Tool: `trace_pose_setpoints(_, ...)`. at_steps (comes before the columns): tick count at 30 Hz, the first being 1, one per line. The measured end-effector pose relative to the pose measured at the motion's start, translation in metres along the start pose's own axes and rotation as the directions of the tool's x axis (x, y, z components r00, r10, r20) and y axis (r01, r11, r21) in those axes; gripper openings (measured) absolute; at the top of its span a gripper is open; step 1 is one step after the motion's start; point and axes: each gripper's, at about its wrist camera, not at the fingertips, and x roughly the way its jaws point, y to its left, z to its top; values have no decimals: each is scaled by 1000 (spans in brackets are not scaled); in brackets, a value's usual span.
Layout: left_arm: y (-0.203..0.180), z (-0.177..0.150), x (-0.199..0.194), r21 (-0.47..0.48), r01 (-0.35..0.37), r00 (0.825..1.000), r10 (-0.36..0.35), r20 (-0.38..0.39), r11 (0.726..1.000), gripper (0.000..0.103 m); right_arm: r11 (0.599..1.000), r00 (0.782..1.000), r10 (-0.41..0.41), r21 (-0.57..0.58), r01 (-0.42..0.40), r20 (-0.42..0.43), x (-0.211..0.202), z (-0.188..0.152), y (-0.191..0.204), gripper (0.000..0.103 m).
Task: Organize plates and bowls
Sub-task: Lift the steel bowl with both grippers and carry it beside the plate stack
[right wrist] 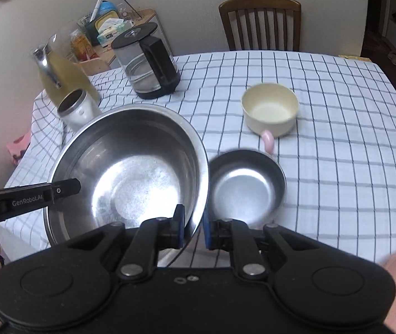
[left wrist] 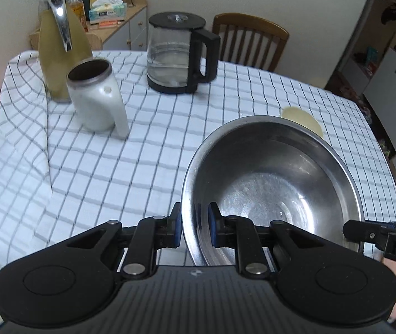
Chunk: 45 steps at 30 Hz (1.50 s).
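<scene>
A large steel bowl (left wrist: 267,183) hangs tilted above the checked tablecloth, held by both grippers. My left gripper (left wrist: 195,228) is shut on its left rim, one blue pad inside the wall and one outside. On the opposite rim my right gripper (right wrist: 193,229) is shut the same way on the bowl (right wrist: 131,172). Just right of the big bowl a small steel bowl (right wrist: 246,189) rests on the cloth. Behind it stands a cream bowl (right wrist: 270,108) with a pink handle; only its rim (left wrist: 301,117) peeks over the big bowl in the left wrist view.
At the table's back left are a glass carafe (left wrist: 178,55) with a black handle, a yellow jug (left wrist: 58,47) and a white steel-lined mug (left wrist: 95,97). A wooden chair (right wrist: 259,22) stands behind the table. A cluttered side cabinet (left wrist: 114,19) is by the wall.
</scene>
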Motion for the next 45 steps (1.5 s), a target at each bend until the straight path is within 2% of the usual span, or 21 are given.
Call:
trace_pose_setpoints(8,-6,-59,-7,7,28,999,-28,-33,1000,18,1000,999,-21,10,21,-25,-16,-57,-7,14)
trace_pose_setpoints(17,-20,-114,21,74,29,995,-22,-102,997,18,997,993,-65,44,70,-98,1,-112,-27,14)
trace_pose_setpoints(21,-24,-133,32,106,18,994,-6,-110,994,18,995,990,-85,43,90,-116,6,-131,-32,14)
trace_pose_setpoints(34,-33,-157,52,145,22,991,-2,-135,989,18,992,982,-94,63,105,-162,23,-156,-49,14)
trace_pose_setpoints(37,-32,-156,57,138,19,989,2,-146,990,18,993,983,-108,39,115,-151,22,-156,-46,14)
trace_pose_setpoints(45,-29,-151,59,132,35,985,-12,-170,991,18,993,980,-85,63,98,-179,24,-151,-50,15)
